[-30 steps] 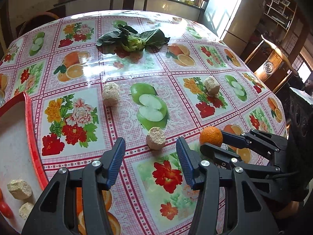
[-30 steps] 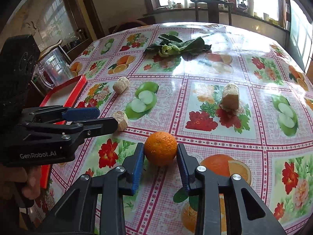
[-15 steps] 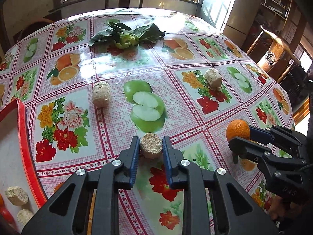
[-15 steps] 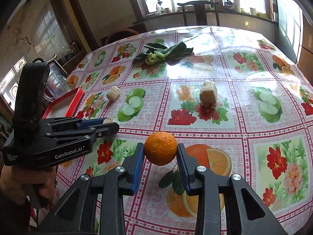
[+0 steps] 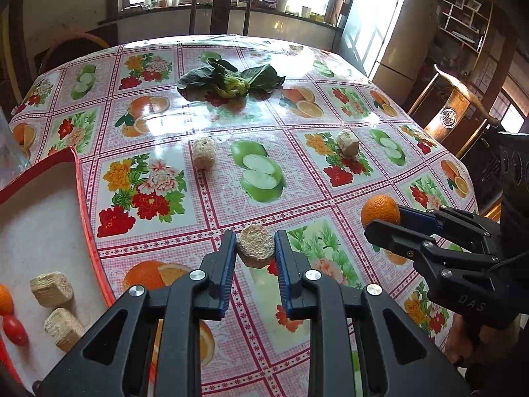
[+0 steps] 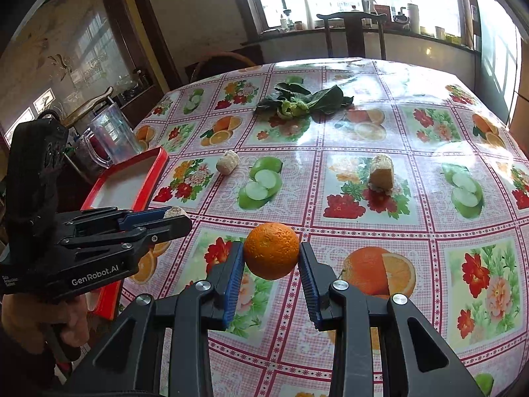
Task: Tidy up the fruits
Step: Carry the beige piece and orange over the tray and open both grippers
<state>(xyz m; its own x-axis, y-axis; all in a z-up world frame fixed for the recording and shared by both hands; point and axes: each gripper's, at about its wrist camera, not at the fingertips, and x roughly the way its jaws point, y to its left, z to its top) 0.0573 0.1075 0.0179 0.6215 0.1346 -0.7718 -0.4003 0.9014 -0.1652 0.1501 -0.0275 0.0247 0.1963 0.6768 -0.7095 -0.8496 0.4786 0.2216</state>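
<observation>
My left gripper (image 5: 255,246) is shut on a beige puffed-grain cake (image 5: 255,245), held just above the tablecloth; the same gripper (image 6: 175,216) shows at the left of the right wrist view. An orange (image 6: 271,250) is clamped in my right gripper (image 6: 271,254), lifted off the table; that orange (image 5: 380,211) and gripper (image 5: 383,220) also appear at the right of the left wrist view. A red-rimmed tray (image 5: 86,211) on the left holds two beige cakes (image 5: 51,289), a cherry tomato (image 5: 15,330) and part of an orange (image 5: 5,299).
Two more beige cakes (image 5: 204,153) (image 5: 347,143) lie mid-table on the fruit-print cloth. A leafy green vegetable (image 5: 231,81) lies farther back. A clear jug (image 6: 110,137) stands behind the tray (image 6: 155,178). Wooden chairs (image 5: 218,11) surround the table.
My left gripper went from open to shut on the beige cake and raised it. The right gripper lifted the orange off the cloth.
</observation>
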